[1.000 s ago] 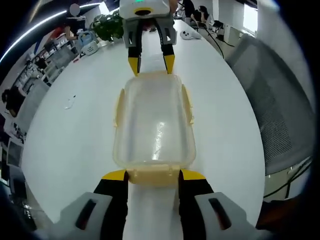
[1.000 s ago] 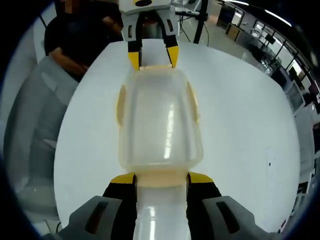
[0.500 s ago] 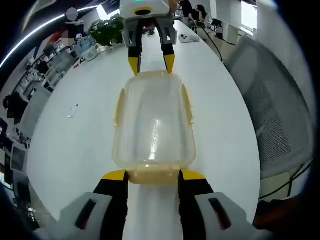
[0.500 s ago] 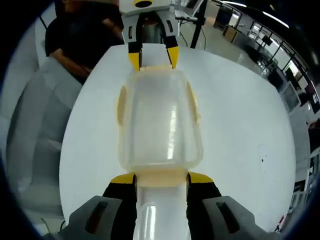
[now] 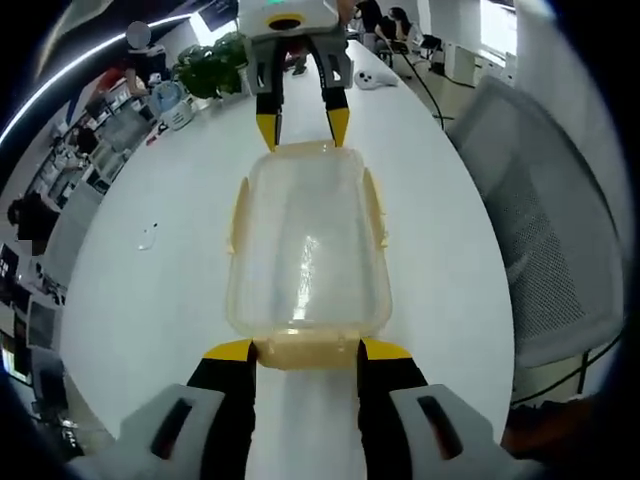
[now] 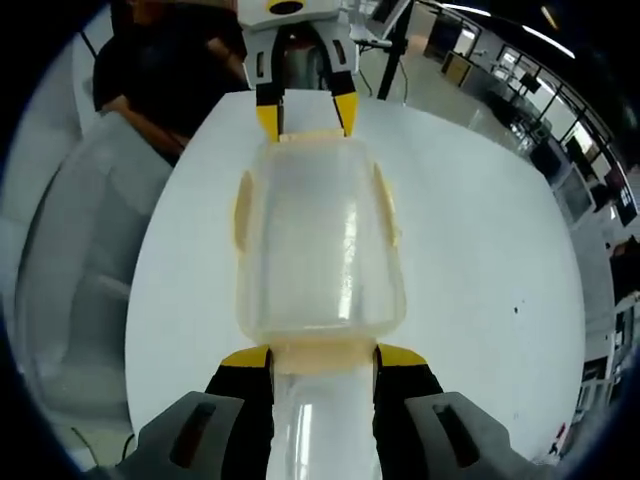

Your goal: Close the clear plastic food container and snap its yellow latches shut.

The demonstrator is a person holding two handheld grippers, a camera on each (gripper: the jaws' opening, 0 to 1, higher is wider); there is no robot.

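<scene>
White bench (image 5: 140, 300) carries the clear container (image 5: 305, 245), lid on. Left claw (image 5: 305, 350) and right claw (image 6: 310, 357) each straddle an end latch (image 5: 305, 352), jaws spread, seemingly not clamped. Container probably light, slick, flexy: press the yellow latches, not the walls.

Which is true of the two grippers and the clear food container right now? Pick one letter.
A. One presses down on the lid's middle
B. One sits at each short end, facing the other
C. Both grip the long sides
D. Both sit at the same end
B: in the left gripper view, the left gripper sits at the near short end of the container and the right gripper at the far end, facing it.
</scene>
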